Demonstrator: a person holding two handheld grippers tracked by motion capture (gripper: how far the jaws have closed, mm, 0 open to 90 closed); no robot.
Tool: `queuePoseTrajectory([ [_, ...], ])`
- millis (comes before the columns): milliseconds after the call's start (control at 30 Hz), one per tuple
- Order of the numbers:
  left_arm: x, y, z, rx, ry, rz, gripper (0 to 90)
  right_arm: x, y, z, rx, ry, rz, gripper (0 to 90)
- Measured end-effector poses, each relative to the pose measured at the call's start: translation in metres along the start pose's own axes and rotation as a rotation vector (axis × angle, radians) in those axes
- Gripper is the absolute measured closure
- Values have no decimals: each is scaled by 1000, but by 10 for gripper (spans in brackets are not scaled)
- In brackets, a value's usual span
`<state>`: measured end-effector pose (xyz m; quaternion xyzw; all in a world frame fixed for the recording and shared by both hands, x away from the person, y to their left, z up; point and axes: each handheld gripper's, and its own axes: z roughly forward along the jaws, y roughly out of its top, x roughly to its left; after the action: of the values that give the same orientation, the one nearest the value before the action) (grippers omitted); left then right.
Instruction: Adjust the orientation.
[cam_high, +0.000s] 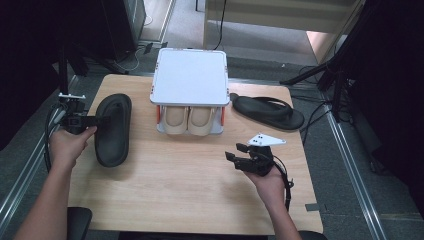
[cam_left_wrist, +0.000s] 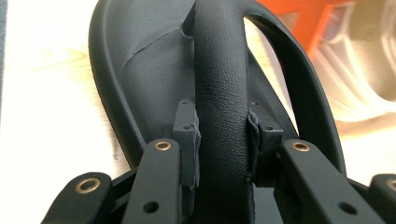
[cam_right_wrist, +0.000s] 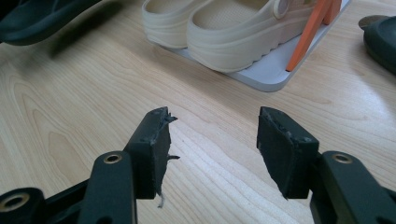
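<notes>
Near the desk's left edge lay a black sandal (cam_high: 113, 131), its strap (cam_left_wrist: 223, 93) clamped between the pads of the left gripper (cam_high: 95, 120). This looked like the pick-up step, the sandal likely bound for the small white shoe rack (cam_high: 190, 77) at the desk's far edge, where beige clogs (cam_high: 188, 120) sat underneath. Next, lifting it clear would need a firm grip. Toward the near right, the right gripper (cam_high: 239, 152) hovered with jaws wide and empty. A second sandal (cam_high: 267, 112) lay by the far right corner.

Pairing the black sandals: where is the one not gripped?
In the high view, the free black sandal lies at the table's right rear, right of the shoe rack.
</notes>
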<state>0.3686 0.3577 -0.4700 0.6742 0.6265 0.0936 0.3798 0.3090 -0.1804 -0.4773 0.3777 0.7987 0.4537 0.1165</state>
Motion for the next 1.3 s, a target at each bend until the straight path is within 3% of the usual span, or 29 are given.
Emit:
queuePoseTrajectory([
  [167, -15, -4, -4, 7, -35, 15, 702, -1, 3, 3, 3, 7, -9, 459],
  [533, -47, -24, -12, 13, -62, 41, 701, -3, 11, 10, -10, 21, -17, 459],
  [900, -75, -54, -26, 31, -94, 67, 699, -7, 19, 15, -29, 28, -25, 456],
  [1067, -91, -67, -29, 42, -114, 97, 699, -8, 22, 17, -33, 32, -21, 454],
  [1300, -110, -84, -27, 63, -147, 121, 699, -11, 24, 20, -37, 33, -19, 454],
])
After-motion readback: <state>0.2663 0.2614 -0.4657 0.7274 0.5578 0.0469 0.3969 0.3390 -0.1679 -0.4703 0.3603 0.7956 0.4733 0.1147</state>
